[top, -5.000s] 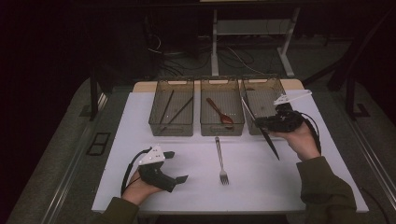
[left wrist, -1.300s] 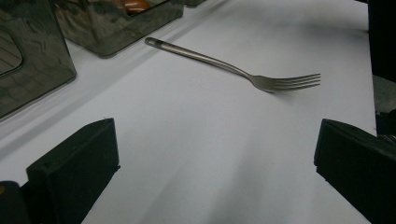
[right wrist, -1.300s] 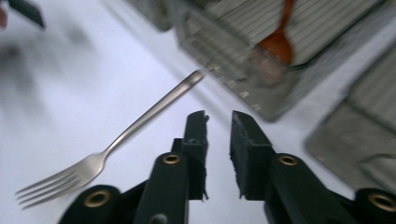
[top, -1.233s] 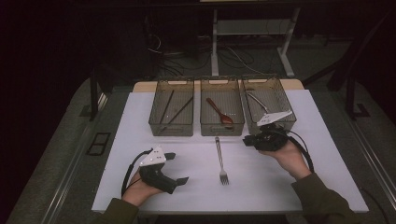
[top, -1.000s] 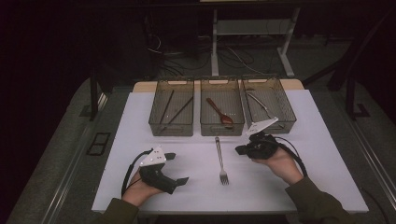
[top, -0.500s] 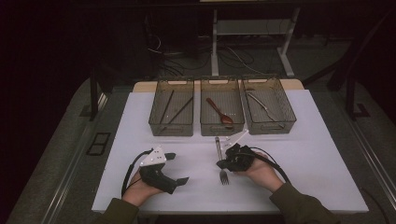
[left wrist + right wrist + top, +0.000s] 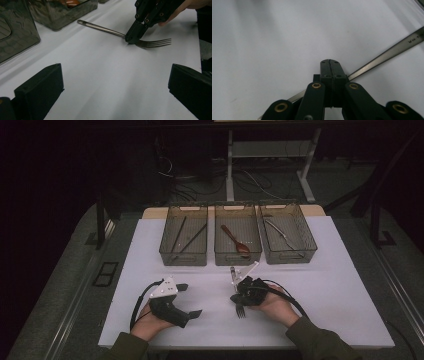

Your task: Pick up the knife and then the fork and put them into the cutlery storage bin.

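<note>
The right tongs (image 7: 239,296) were closed on the fork's (image 7: 140,40) neck, its handle running away toward the far trays. The left tongs (image 7: 189,300) rested open on the desk (image 7: 350,295), well to the left.

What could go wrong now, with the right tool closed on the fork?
1. The right tool pinches the fork at its neck, with the long handle to one side, so the fork may tilt or swing when lifted.
2. The metal is thin and smooth, so it may slip out.

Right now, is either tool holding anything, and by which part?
The right tool pinches the fork at its neck, just behind the tines. The left tool holds nothing.
</note>
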